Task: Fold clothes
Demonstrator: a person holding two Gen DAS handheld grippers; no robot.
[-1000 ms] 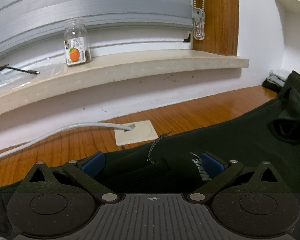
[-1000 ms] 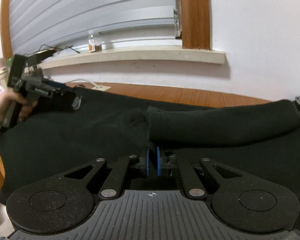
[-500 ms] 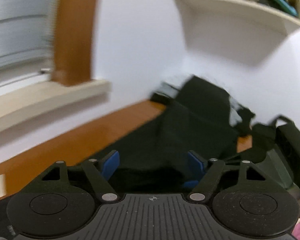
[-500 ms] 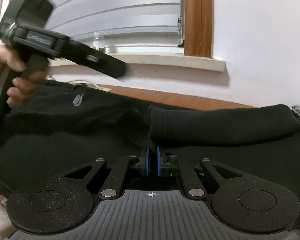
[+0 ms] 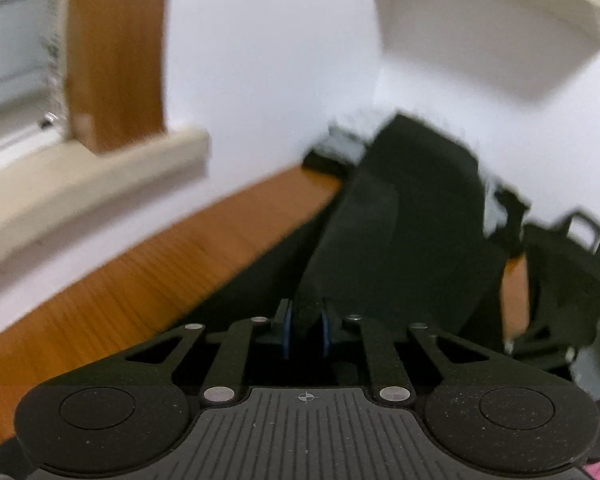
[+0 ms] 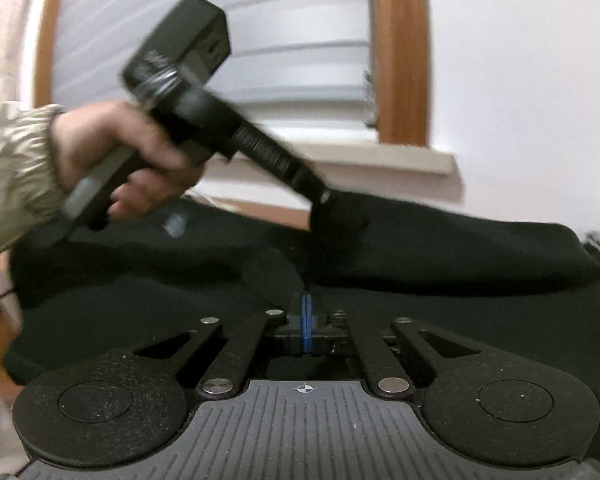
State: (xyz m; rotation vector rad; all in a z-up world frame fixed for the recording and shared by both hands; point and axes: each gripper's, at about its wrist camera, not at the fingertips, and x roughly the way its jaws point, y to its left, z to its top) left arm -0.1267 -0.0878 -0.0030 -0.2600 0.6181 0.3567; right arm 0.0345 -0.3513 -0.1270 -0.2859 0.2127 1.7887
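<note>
A wooden worktop (image 5: 148,272) runs along a white wall (image 5: 268,64), with a pale sill (image 5: 80,176) and a wood window frame (image 5: 116,52) above it; slatted blinds (image 6: 292,52) fill the window. A white shelf (image 5: 480,12) sits high on the wall at the right of the left wrist view. A black garment (image 6: 440,264) is spread over most of the worktop, one long fold of it lying across the far side near the wall.

The left gripper (image 5: 305,328) has its jaws closed on a raised strip of the garment (image 5: 380,232), which rises from between the blue pads toward the far corner. In the right wrist view this gripper (image 6: 336,208) is held by a hand (image 6: 120,156) with a pale sleeve (image 6: 12,176), its tip at the edge of the cloth. The right gripper (image 6: 307,320) has its blue pads pressed together low over the garment; whether any cloth is caught between them cannot be told.

A second ago the left gripper's jaws stood wide apart over the garment's logo, facing a jar on the sill. Half a second ago they were still apart and turned toward the corner. Now they are pinched on cloth and the gripper has come across to the middle of the garment. The right gripper's pads were slightly parted before and now meet.

Dark items (image 5: 560,264) are piled in the far corner; too blurred to tell apart.
</note>
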